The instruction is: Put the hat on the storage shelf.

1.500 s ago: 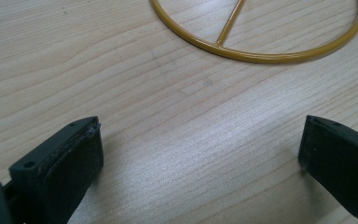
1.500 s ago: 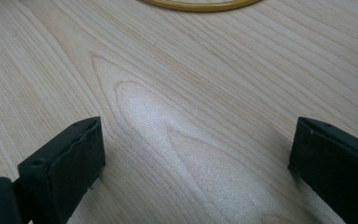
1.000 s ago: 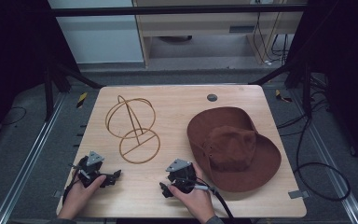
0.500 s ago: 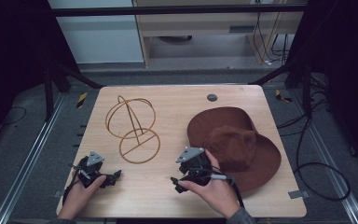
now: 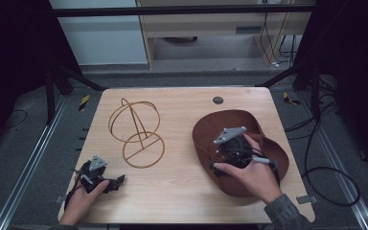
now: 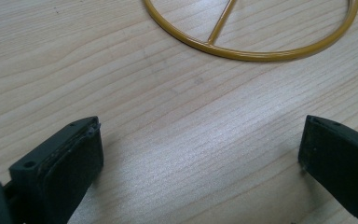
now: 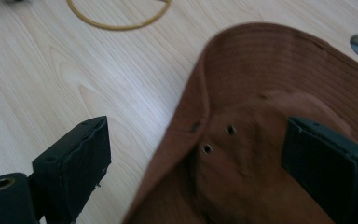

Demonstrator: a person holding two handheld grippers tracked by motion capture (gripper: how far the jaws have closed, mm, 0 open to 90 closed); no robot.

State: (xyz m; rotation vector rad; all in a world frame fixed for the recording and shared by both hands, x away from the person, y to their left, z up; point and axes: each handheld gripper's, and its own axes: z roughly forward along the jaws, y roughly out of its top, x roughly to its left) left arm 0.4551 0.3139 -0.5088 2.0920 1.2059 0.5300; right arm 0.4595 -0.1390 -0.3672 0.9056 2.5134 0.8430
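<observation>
Brown brimmed hat (image 5: 249, 129) lies on the counter (image 5: 182, 191), right side, crown up; right tool (image 7: 200, 154) hovers over its near-left brim, jaws spread, brim between them, untouched; left tool (image 6: 200, 154) released, resting near the gold wire hat stand (image 5: 136, 132).

The light wooden worktop (image 5: 182, 191) carries a gold wire hat stand (image 5: 136, 132) at ten o'clock and a brown hat (image 5: 220, 125) at three o'clock.

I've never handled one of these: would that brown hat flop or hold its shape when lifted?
The brown hat would probably keep its shape: its curled brim stands up firmly. The stitched fabric looks soft, so likely light and grippy. The right gripper hovers open over it.
</observation>
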